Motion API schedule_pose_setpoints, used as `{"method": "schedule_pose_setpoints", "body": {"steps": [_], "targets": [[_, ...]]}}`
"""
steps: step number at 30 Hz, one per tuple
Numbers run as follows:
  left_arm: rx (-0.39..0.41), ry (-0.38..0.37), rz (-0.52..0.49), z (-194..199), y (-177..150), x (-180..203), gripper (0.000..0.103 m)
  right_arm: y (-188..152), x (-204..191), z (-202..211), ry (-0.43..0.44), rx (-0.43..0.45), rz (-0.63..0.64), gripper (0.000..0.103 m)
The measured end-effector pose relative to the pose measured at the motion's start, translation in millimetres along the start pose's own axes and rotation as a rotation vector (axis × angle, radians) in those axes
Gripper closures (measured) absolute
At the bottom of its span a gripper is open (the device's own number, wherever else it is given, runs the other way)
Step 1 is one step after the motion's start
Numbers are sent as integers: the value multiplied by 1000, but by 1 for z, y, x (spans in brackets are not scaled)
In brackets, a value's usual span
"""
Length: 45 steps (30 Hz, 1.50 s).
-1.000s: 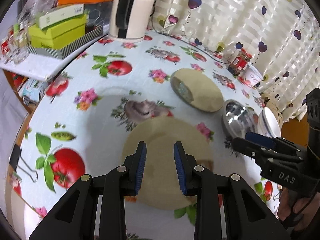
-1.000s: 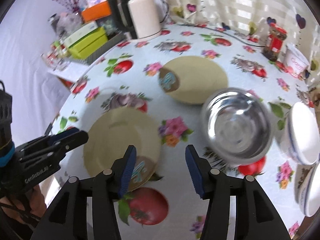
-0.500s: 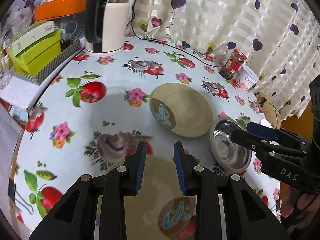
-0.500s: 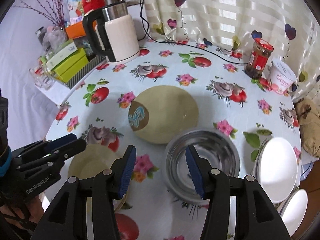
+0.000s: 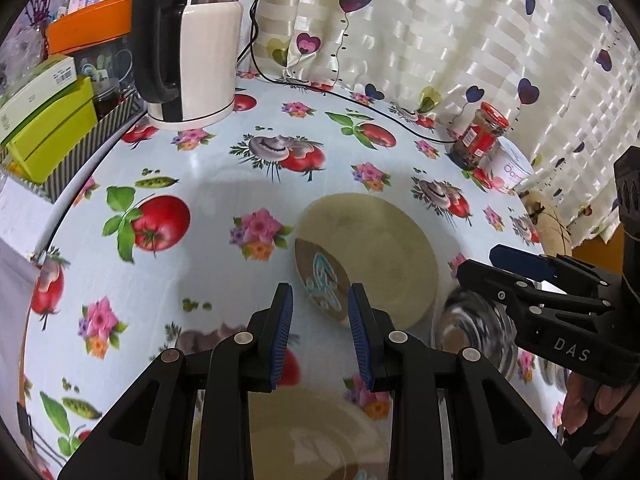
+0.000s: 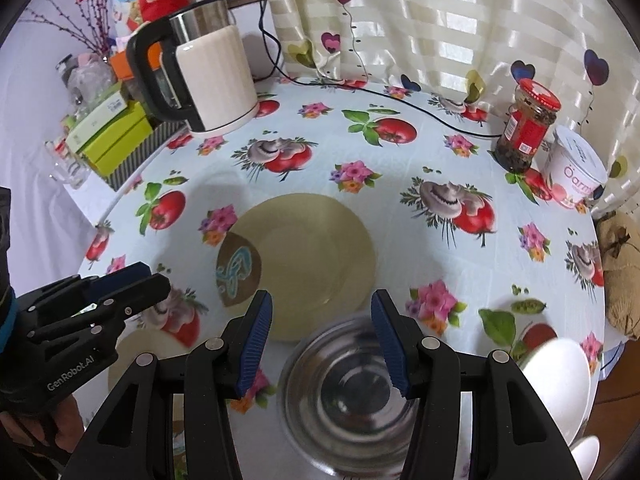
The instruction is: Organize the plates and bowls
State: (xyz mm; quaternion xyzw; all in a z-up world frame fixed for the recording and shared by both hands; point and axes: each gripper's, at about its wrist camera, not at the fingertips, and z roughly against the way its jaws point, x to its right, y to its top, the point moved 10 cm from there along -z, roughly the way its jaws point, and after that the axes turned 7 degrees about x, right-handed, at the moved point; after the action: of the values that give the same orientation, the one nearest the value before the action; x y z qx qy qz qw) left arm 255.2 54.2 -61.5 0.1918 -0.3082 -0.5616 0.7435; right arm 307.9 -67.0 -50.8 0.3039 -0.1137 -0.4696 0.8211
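Just under my right gripper (image 6: pixel 322 334) sits the steel bowl (image 6: pixel 348 396), its far rim between the parted, empty jaws. My left gripper (image 5: pixel 320 334), also parted and empty, hangs above the near tan plate (image 5: pixel 304 436). Beyond both lies the far tan plate (image 6: pixel 308 256), mid-table. Both grippers tilt steeply downward.

Two beige plates (image 6: pixel 308 248) (image 6: pixel 136 356), one steel bowl (image 6: pixel 348 396), two white bowls (image 6: pixel 560 384) (image 6: pixel 586 454), one kettle (image 6: pixel 208 80), one jar (image 6: pixel 528 124), one tub (image 6: pixel 576 168).
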Motion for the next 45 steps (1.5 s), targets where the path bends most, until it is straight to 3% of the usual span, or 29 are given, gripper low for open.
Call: {"method": "schedule_pose_setpoints", "body": {"steps": [9, 28, 45], "targets": [[-6, 25, 0, -26, 12, -5, 74, 16, 10, -30, 30, -29, -9, 51], [-53, 63, 26, -60, 6, -24, 74, 8, 29, -65, 51, -123, -59, 53], [-100, 60, 24, -79, -2, -22, 74, -1, 40, -87, 64, -198, -83, 75]]}}
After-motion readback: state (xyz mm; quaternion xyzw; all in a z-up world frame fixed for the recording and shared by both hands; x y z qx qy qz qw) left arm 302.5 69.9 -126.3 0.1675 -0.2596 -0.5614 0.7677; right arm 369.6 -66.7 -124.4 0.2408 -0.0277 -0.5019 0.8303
